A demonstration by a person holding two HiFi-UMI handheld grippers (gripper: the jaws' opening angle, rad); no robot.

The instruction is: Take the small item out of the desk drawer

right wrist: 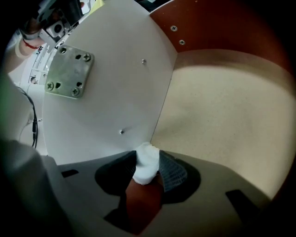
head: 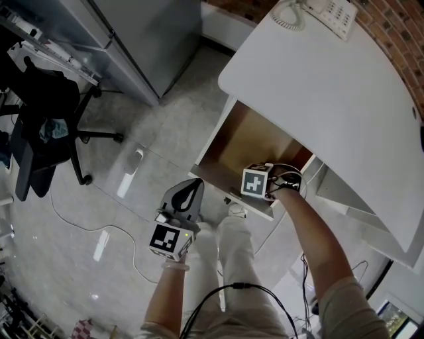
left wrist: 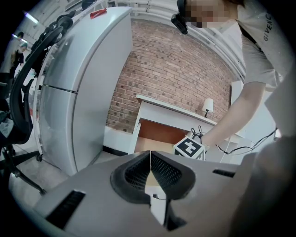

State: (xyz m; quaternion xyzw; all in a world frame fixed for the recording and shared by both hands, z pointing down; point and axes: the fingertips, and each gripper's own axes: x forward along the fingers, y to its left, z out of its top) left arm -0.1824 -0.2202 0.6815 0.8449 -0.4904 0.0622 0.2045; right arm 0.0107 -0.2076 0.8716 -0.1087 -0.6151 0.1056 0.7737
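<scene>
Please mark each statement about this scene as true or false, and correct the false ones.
1. The desk drawer stands open. True: the drawer is pulled out under the desk top.
2. The left gripper holds the small white item. False: the left gripper has its jaws together with nothing between them; the small white item sits between the jaws of the right gripper.
3. The right gripper reaches down into the drawer. True.
4. The telephone lies inside the drawer. False: the telephone rests on the desk top, at its far end.
</scene>
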